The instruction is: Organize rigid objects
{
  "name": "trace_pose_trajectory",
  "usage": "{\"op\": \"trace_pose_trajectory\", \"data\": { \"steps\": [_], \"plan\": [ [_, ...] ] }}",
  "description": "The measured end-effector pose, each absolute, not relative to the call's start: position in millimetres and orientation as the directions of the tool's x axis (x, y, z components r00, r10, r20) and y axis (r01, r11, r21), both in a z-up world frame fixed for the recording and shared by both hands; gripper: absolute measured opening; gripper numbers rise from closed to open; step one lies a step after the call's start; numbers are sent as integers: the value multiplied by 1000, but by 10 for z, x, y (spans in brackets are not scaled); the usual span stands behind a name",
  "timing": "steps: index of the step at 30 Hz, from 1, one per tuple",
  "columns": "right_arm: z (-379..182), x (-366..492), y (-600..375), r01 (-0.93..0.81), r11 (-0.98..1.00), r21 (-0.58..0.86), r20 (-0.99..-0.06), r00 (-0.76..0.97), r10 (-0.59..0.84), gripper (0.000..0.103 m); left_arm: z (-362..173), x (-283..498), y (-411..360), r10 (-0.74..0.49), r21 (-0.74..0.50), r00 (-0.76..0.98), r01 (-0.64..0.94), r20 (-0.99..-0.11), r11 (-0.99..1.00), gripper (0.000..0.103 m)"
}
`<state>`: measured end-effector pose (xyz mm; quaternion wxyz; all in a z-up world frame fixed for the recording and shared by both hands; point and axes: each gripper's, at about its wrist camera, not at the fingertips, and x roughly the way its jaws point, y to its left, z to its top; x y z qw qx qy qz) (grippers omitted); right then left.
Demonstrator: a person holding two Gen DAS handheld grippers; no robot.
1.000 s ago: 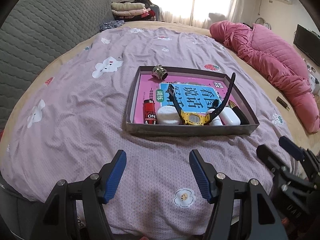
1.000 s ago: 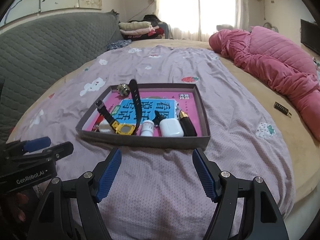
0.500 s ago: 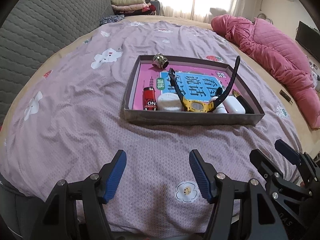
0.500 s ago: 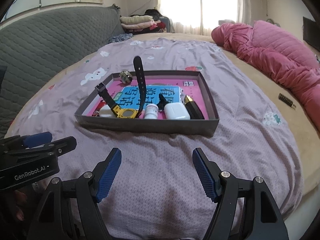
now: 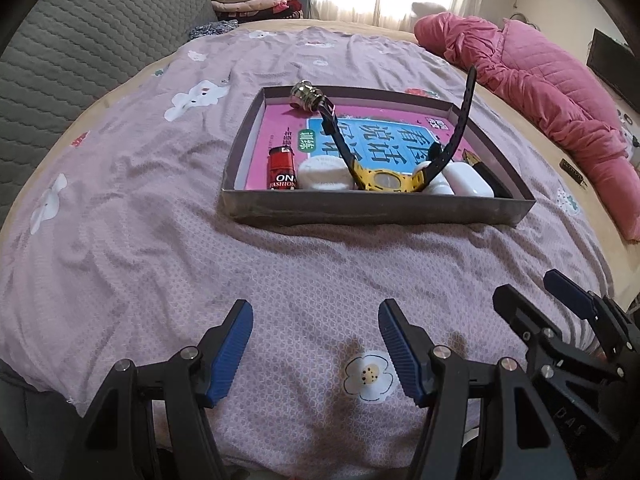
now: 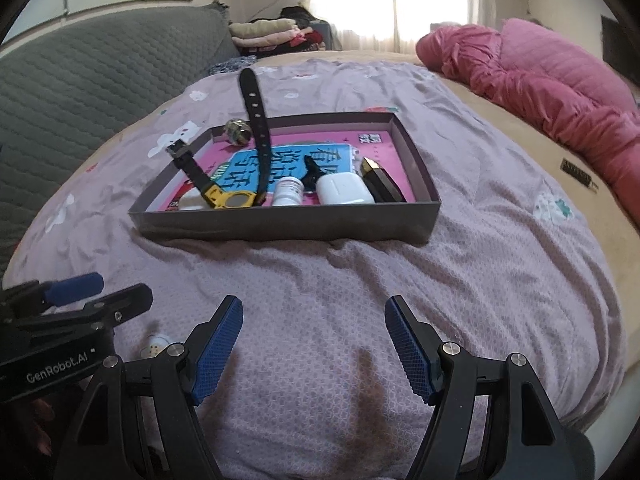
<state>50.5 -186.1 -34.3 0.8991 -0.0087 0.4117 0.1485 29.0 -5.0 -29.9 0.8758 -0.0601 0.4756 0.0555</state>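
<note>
Both blue-padded grippers, left (image 5: 316, 346) and right (image 6: 314, 344), hang spread and empty before the shallow grey cardboard tray (image 5: 376, 212), presumably because its small rigid things already lie gathered inside.

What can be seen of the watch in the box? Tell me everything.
The watch has a yellow case with a grey face and black, rubbery-looking straps. It lies at the near wall of the box, face tilted up, between a white round thing and a small white bottle. Both straps stick up; the longer, holed one rises well above the rim.
</note>
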Motion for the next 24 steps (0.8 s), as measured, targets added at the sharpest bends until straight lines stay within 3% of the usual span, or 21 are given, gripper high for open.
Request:
{"op": "trace_pose_trajectory", "data": {
  "steps": [24],
  "plan": [
    [-464, 528, -1867, -268, 958, 105, -759, 601, 252, 75, -450, 340, -4, 50, -45, 514, -170, -856, 985, 65]
  ]
}}
